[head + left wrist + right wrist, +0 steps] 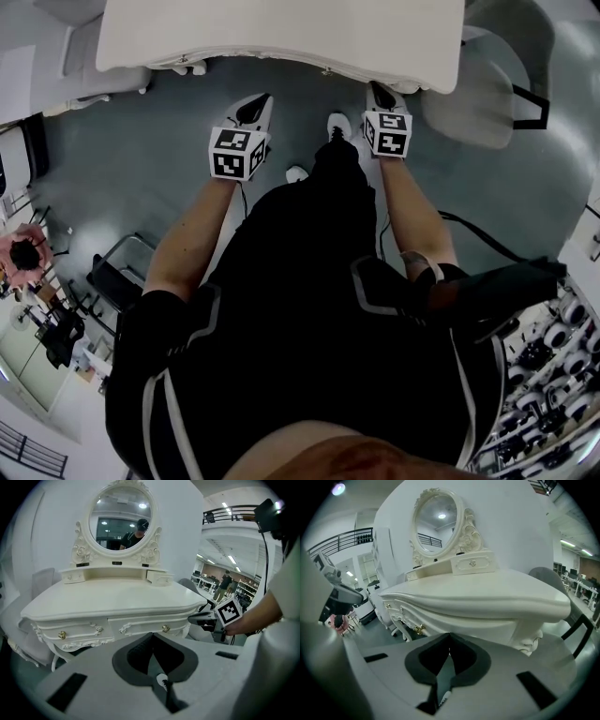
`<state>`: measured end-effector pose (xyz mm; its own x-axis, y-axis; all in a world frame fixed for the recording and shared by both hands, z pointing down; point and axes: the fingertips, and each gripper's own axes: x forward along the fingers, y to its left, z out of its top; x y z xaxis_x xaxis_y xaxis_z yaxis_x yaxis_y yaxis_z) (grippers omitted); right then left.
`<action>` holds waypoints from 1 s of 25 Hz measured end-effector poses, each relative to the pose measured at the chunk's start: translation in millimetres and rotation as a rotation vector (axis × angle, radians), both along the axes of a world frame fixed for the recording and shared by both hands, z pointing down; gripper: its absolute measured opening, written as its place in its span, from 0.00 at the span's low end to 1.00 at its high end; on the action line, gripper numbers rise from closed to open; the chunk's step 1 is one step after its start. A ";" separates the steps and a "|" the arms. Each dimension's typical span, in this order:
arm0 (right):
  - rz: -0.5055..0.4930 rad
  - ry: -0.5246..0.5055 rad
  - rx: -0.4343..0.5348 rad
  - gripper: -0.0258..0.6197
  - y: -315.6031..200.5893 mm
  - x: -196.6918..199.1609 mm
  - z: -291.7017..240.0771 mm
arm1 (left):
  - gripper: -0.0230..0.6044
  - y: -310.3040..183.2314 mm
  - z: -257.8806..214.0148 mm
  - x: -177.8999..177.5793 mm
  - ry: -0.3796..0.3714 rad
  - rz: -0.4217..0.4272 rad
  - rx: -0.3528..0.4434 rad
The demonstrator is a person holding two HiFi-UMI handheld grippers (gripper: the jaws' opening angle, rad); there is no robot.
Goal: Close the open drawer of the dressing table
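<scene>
The white dressing table stands right in front of me, its top filling the upper head view. In the left gripper view it carries an oval mirror and a low shelf with small drawers. The small right-hand drawer juts forward from the shelf, and it also sticks out in the right gripper view. Two front drawers with gold knobs sit flush. My left gripper and right gripper hover shut and empty just short of the table's front edge. The right gripper is level with the tabletop.
A grey chair stands at the table's right end, also seen as the chair in the right gripper view. Another pale chair stands at the left end. My white shoes stand on grey floor. A cart of wheels is at the lower right.
</scene>
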<state>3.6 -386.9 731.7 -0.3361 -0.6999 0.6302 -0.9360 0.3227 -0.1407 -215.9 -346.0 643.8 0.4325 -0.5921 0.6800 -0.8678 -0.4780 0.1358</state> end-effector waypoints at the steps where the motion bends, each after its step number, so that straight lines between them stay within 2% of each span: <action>1: 0.007 0.007 0.011 0.05 -2.7 0.4 -0.2 | 0.04 -0.7 -1.6 -1.5 -0.001 -0.001 0.001; 7: 0.032 0.019 0.060 0.05 -17.6 1.9 -0.1 | 0.04 -4.9 -6.2 -9.2 -0.012 -0.004 0.004; 12: 0.016 0.022 0.092 0.05 -18.1 0.5 -1.7 | 0.04 -5.6 -9.6 -11.4 -0.012 0.007 0.006; 17: 0.000 0.050 0.049 0.05 -18.8 0.1 -4.5 | 0.04 -5.1 -18.9 -8.6 0.011 0.011 0.027; 18: -0.008 0.048 0.040 0.08 -17.8 -1.1 -6.9 | 0.04 -5.0 -22.9 -8.0 0.019 0.013 0.036; 22: -0.054 -0.016 -0.036 0.11 -1.2 -11.3 -14.6 | 0.04 -2.2 -42.8 -9.9 0.048 0.009 0.081; 25: -0.063 -0.015 -0.061 0.09 17.0 -11.3 -24.5 | 0.04 2.2 -58.8 -9.6 0.076 0.013 0.115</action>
